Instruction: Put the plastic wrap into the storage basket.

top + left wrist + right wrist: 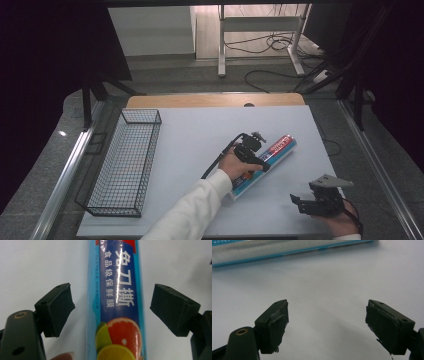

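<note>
A long blue cling-film box (278,149) with a red end, white lettering and a citrus picture lies slanted on the white table (200,135), right of the middle. My left gripper (256,161) hovers over its middle, held by a hand in a white sleeve. In the left gripper view, the box (117,322) runs lengthwise between the jaws of the left gripper (112,298), with a gap on each side and neither pad touching it. My right gripper (302,204) rests near the front right corner, open, with nothing between its fingers (327,312). The box's side (287,250) lies beyond it.
A black wire basket (125,160) stands along the table's left side, nothing visible in it. A wooden strip (215,100) borders the far edge. Cables and desk legs sit on the floor behind the table.
</note>
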Demonstrator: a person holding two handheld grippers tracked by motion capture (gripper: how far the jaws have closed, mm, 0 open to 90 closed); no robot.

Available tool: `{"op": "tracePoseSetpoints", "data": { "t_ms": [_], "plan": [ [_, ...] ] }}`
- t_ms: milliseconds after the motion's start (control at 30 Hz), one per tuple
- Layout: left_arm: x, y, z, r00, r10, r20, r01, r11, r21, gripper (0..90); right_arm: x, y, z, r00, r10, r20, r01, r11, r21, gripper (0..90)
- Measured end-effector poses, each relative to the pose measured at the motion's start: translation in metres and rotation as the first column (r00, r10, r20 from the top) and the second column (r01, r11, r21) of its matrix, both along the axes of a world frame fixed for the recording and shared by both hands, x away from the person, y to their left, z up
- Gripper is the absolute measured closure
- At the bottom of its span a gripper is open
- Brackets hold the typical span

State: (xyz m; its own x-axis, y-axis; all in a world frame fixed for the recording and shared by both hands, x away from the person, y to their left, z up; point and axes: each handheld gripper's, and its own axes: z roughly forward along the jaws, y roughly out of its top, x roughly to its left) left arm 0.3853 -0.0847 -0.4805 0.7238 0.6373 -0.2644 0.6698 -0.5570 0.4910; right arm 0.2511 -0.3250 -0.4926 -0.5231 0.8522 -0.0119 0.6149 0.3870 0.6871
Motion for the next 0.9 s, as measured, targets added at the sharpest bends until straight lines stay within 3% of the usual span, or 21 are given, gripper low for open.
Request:
{"op": "tracePoseSetpoints", "data": {
  "t_ms": [333, 500, 633, 900],
  "plan": [
    [0.004, -0.014, -0.011, 0.9980, -0.007, -0.063, 0.012, 0.9972, 0.074, 21.8, 0.001, -0.001, -0.001, 1.0000, 0.000, -0.002, 0.000, 1.000, -0.011, 19.3],
    [0.005, -0.023, -0.012, 0.9977, -0.015, -0.066, 0.023, 0.9921, 0.123, 23.5, 0.001, -0.001, -0.001, 1.0000, -0.006, -0.005, 0.006, 1.000, -0.013, 19.2],
    [0.004, -0.027, -0.011, 0.9983, -0.029, -0.050, 0.037, 0.9871, 0.156, 29.9, 0.002, -0.002, -0.002, 0.9999, -0.010, -0.006, 0.010, 1.000, -0.018, 19.2],
    [0.005, -0.027, -0.010, 0.9972, -0.037, -0.065, 0.047, 0.9869, 0.155, 31.5, 0.002, -0.003, -0.002, 0.9998, -0.018, -0.011, 0.017, 1.000, -0.019, 19.2]
  ]
}}
